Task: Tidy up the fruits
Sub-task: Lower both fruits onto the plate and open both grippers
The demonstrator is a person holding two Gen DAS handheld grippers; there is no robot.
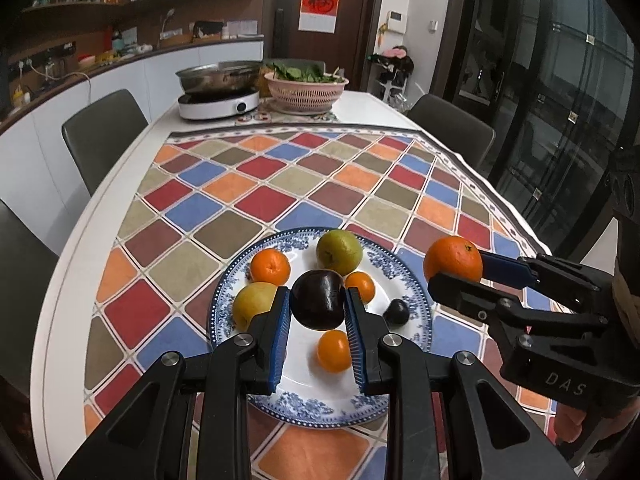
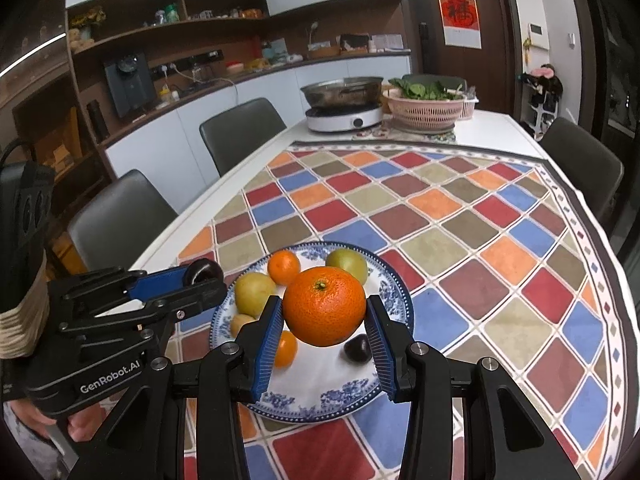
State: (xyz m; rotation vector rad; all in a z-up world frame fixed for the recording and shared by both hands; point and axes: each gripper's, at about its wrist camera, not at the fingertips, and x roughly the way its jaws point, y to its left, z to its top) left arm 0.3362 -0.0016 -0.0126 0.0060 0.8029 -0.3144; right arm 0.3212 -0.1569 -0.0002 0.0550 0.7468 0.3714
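Observation:
My left gripper (image 1: 318, 300) is shut on a dark purple plum (image 1: 319, 299) and holds it above the blue-and-white plate (image 1: 416, 312); it also shows in the right wrist view (image 2: 204, 276). My right gripper (image 2: 324, 312) is shut on a large orange (image 2: 324, 306) above the same plate (image 2: 396, 296); in the left wrist view the orange (image 1: 453, 259) hangs off the plate's right side. On the plate lie small tangerines (image 1: 270, 266), a green pear (image 1: 339, 252), a yellow pear (image 1: 253, 304) and a small dark plum (image 1: 397, 312).
A chequered cloth (image 1: 280, 184) covers the table. At the far end stand an induction cooker with a steel pot (image 1: 219, 88) and a pink basket of greens (image 1: 306, 90). Chairs (image 1: 104, 136) line both sides.

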